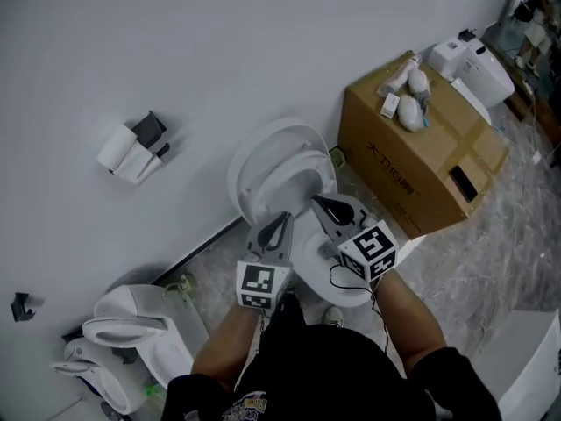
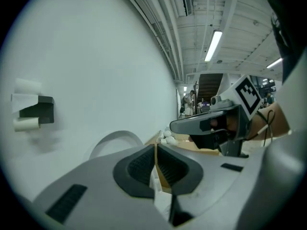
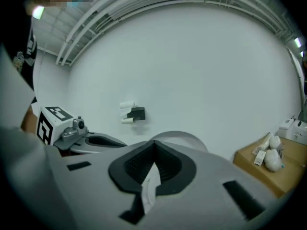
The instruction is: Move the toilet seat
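Toilet seat [image 1: 279,167] stands raised, tilted back toward the wall [image 1: 175,51] above the bowl [image 1: 323,270]; whether it rests on the wall or only balances on its hinge cannot be told. Left gripper [image 1: 283,219] and right gripper [image 1: 319,203] hover side by side just in front of its lower edge. Each is clenched, with its 2 jaws pressed together and nothing between them.

The main risk, as I judge it, is the seat tipping forward and slamming onto the bowl. With both grippers empty, nothing restrains it, and a nudge from either tip against the lower edge could start that fall. Closed jaws also cannot catch a smooth plastic rim in time; it would slide off them. A push the other way could knock the seat hard against the wall. The cardboard box [image 1: 412,169] sits just beside the toilet, so a wide swing of the right gripper could strike it
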